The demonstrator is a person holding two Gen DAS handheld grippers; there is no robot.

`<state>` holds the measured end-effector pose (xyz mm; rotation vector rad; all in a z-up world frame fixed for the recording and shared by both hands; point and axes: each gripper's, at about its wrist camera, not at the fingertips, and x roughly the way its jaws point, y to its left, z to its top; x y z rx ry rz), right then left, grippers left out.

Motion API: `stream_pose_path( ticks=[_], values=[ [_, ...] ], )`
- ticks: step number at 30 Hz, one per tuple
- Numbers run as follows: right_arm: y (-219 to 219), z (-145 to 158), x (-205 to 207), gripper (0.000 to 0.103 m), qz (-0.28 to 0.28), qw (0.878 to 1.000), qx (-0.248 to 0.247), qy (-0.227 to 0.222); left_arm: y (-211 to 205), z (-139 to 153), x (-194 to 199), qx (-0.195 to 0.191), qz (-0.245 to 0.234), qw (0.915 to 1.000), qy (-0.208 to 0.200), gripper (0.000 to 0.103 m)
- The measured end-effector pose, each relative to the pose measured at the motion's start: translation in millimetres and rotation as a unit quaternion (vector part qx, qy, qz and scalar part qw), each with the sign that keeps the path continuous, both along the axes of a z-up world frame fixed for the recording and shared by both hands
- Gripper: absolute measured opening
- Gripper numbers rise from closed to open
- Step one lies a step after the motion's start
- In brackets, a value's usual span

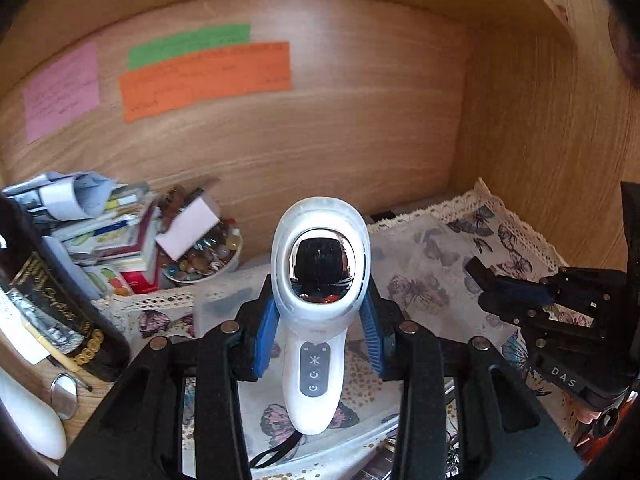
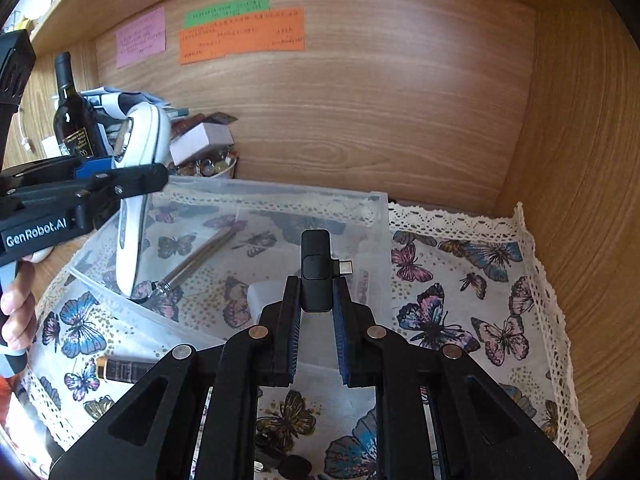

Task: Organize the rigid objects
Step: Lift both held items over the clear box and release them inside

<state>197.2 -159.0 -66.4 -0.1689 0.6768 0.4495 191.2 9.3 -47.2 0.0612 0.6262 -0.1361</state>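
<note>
at the far left a dark wine bottle (image 2: 70, 120) stands by the wooden wall, next to a heap of papers and small boxes (image 1: 100, 236) and a bowl of coloured beads (image 1: 208, 256). the left tongs (image 1: 320, 316) are closed on a white handheld device (image 1: 318, 300), their blue pads pressing both sides of its neck; the device is held in the air above a clear plastic tray (image 2: 280, 216), with its round mirror-like head pointing to the back wall and its button panel facing the camera. inside the tray lies a thin metal pen (image 2: 196, 258). the tray rests on a butterfly cloth (image 2: 480, 300) with a lace border, which covers the table. further right, the right tongs (image 2: 316, 300) grip a small black usb-c adapter (image 2: 316, 272), held upright over the tray, its metal plug pointing right. on the back wall are pink, green and orange paper notes (image 2: 240, 36)
</note>
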Motion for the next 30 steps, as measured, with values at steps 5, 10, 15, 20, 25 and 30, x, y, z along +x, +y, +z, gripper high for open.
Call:
stream_pose_path(
  ticks=[5, 10, 15, 20, 25, 30],
  values=[
    [2, -7, 6, 0.014, 0.001, 1.000, -0.005, 0.014, -9, -19, 19, -0.008, -0.016, 0.9984, 0.054, 0.038],
    [5, -13, 10, 0.014, 0.003, 1.000, -0.012, 0.022, -16, -33, 28, -0.001, -0.018, 0.9964, 0.083, 0.038],
    [8, -12, 10, 0.014, 0.006, 1.000, -0.014, 0.023, -17, -35, 30, -0.004, -0.021, 0.9951, 0.096, 0.038],
    [10, -9, 7, 0.027, 0.010, 1.000, -0.014, 0.023, -17, -28, 22, -0.009, -0.026, 0.9961, 0.084, 0.058],
    [6, 1, -3, 0.039, 0.011, 1.000, -0.001, 0.007, -15, -11, 2, -0.008, -0.028, 0.9981, 0.054, 0.069],
    [-1, 17, -15, 0.056, 0.006, 1.000, 0.013, -0.016, -12, 4, -18, -0.017, -0.022, 0.9991, 0.033, 0.083]
  ],
)
